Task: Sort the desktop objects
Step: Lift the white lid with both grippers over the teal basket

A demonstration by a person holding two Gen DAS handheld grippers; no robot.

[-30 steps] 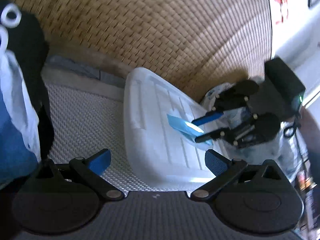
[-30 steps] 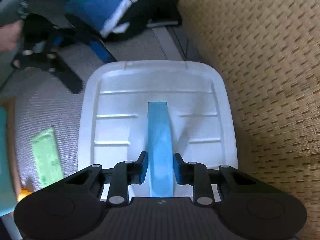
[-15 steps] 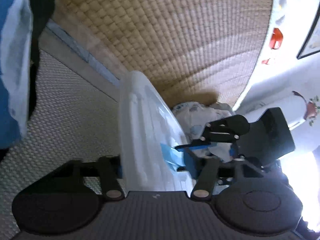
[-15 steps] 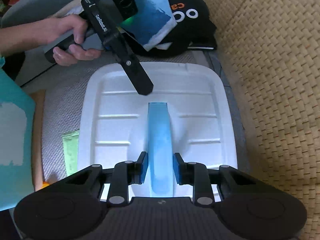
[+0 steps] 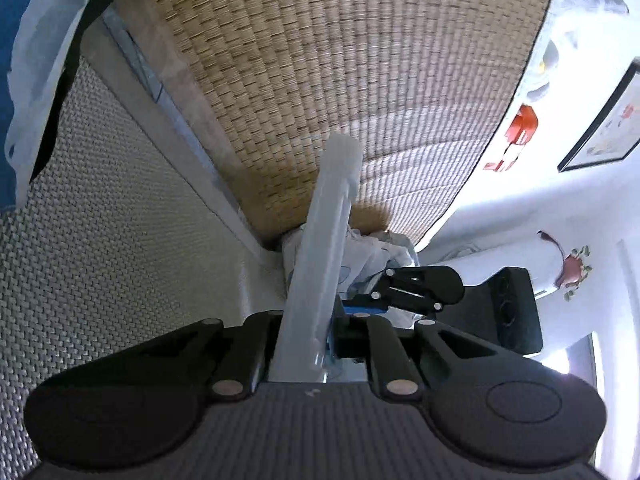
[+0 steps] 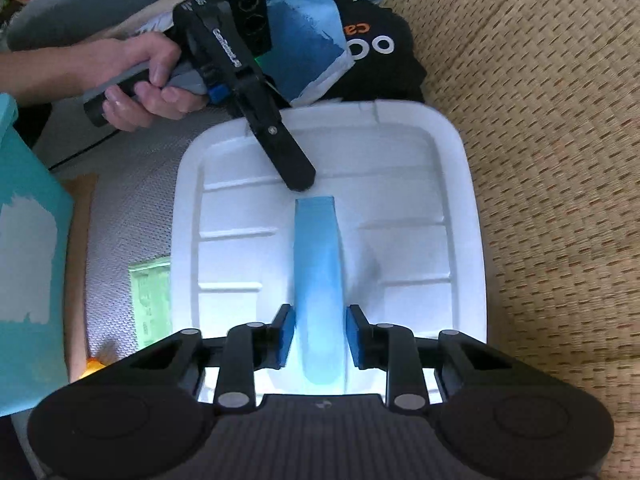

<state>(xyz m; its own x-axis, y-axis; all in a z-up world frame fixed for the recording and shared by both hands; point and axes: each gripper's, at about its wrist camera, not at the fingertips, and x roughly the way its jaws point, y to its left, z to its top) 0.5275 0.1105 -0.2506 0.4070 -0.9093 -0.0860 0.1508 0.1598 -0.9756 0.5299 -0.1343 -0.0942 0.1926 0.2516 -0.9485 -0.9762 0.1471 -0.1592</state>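
Step in hand: both claws lift the white lid (image 6: 328,216) by its blue handle (image 6: 318,280) and one rim; I judge it is being raised off to be moved aside
Left claw (image 5: 308,340): its jaws are closing, already pinched on the lid's rim, which fills the gap between them at lower centre of the left wrist view
Right claw (image 6: 318,334): clamped on the blue handle, pads pressing both its sides at lower centre of the right wrist view
Doing it well: keep both grips firm and raise the two sides together, so the lid does not twist between them; the rim bite looks shallow, so move slowly
Lid position: centre of the right wrist view, over the grey mesh tabletop (image 6: 132,208), beside the woven mat (image 6: 560,160)
Lid pointing: seen edge-on from the left claw, its long axis runs up and away from the frame's lower centre
Handle axis: runs lengthwise down the lid's middle, straight away from the right claw
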